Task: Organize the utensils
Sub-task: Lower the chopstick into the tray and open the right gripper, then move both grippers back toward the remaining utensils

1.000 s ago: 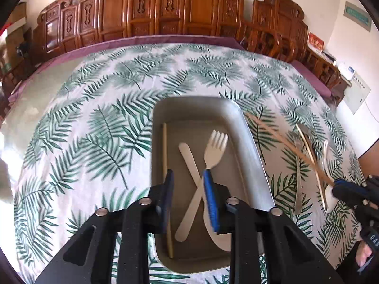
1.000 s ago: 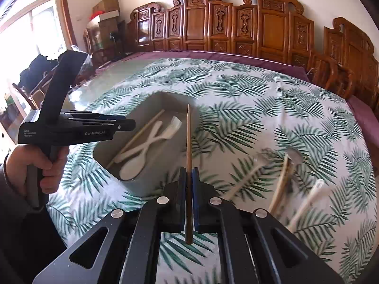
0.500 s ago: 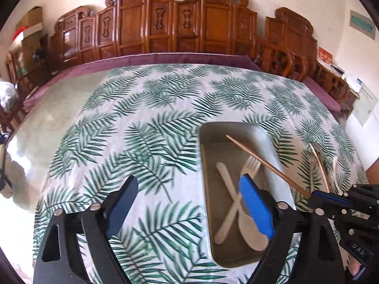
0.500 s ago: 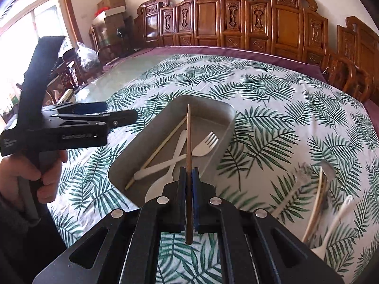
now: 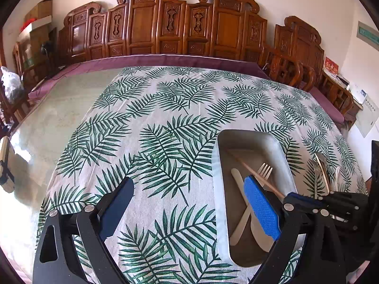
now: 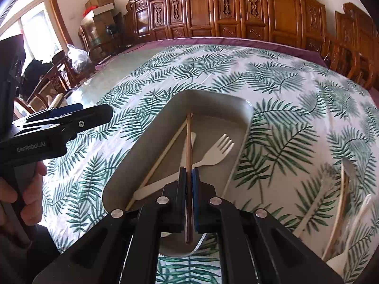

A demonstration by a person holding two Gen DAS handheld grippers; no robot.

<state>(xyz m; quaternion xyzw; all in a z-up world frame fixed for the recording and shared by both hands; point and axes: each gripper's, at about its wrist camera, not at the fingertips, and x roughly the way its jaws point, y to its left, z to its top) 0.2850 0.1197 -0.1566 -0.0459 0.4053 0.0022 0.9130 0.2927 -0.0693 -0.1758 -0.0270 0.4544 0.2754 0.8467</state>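
The right tongs (image 6: 188, 175) pinch a chopstick (image 6: 188, 139) over the gray tray (image 6: 236, 101) at frame centre. The left tongs (image 5: 187, 203) are opening, empty, above the leaf-print desk (image 5: 165, 108), lower left of the tray

Both wrist views tilt downward — sharing the tray (image 5: 281, 151).

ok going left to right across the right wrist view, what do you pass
hand → left gripper → loose chopstick in tray → held chopstick → fork → utensils on cloth
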